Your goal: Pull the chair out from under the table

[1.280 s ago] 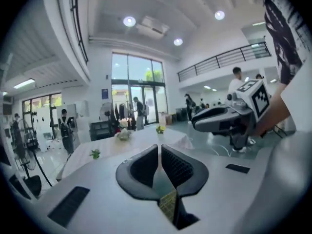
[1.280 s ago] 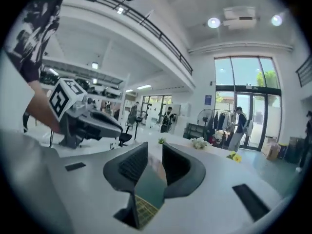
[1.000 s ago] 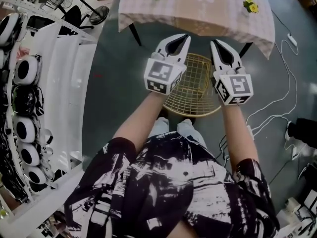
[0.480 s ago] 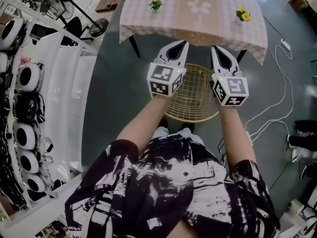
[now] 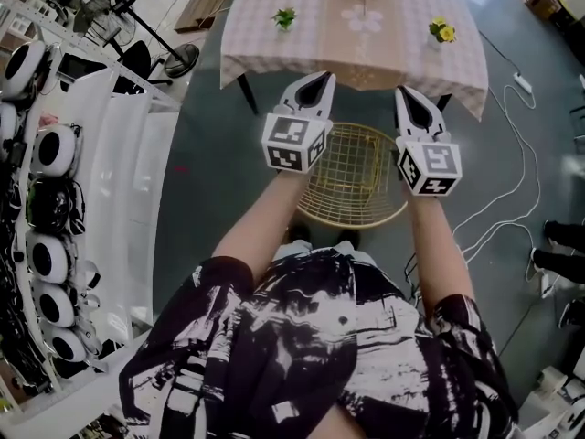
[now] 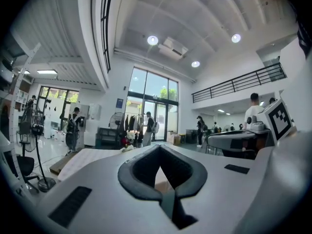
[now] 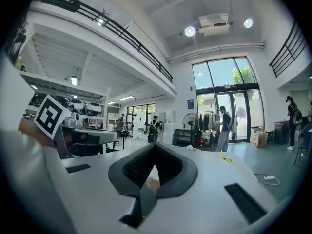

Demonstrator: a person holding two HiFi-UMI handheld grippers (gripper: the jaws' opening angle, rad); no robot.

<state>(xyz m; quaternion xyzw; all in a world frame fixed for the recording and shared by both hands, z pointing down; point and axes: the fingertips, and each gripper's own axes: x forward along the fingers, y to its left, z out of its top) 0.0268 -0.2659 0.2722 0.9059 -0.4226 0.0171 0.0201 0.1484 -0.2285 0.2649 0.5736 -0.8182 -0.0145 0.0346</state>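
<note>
A gold wire chair stands on the grey floor just in front of the table, which wears a checked cloth; the chair's far rim lies close to the cloth's near edge. My left gripper hovers over the chair's left side, and its jaws are shut on nothing. Over the chair's right side, my right gripper is likewise shut and empty. Both point level toward the table. In the left gripper view the left gripper shows dark pads pressed together; the right gripper looks the same in its own view. Neither touches the chair.
Small potted plants sit on the table. White shelving with round headsets runs along the left, with a floor fan behind it. White cables trail over the floor at right. Several people stand far off in the hall.
Both grippers have lifted slightly and drawn a little apart over the chair, the left one shifting leftward. Their jaws stay shut; the chair has not moved.
</note>
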